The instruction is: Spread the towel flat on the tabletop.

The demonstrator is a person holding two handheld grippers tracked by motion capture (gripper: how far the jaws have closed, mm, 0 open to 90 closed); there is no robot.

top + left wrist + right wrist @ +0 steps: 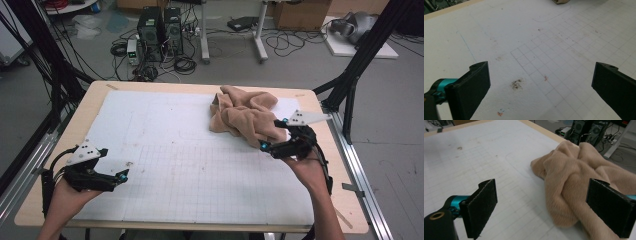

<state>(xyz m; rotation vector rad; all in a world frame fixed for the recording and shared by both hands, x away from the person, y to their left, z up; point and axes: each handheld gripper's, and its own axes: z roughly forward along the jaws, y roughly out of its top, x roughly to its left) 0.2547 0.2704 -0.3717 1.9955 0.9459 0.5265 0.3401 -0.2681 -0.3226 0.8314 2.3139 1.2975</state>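
One crumpled tan cloth lies on the white gridded mat at the far right of the worktop, bunched into folds rather than spread flat. From the high view, two tools are counted: the right tool sits at the cloth's near right edge, its tips just beside or touching the fabric, while the left tool hovers over bare mat near the front left corner, well apart from the cloth.

The right gripper view shows what the high view cannot: the right tool has its two jaws spread wide, with a rounded fold of the cloth lying between them, nearer the right-hand jaw, and nothing gripped. The left gripper view shows the left tool with its jaws likewise wide apart, a small dark stain on the mat between them, and a sliver of the cloth at the top edge. Only the high view takes in the floor beyond, with two computer towers amid cables.
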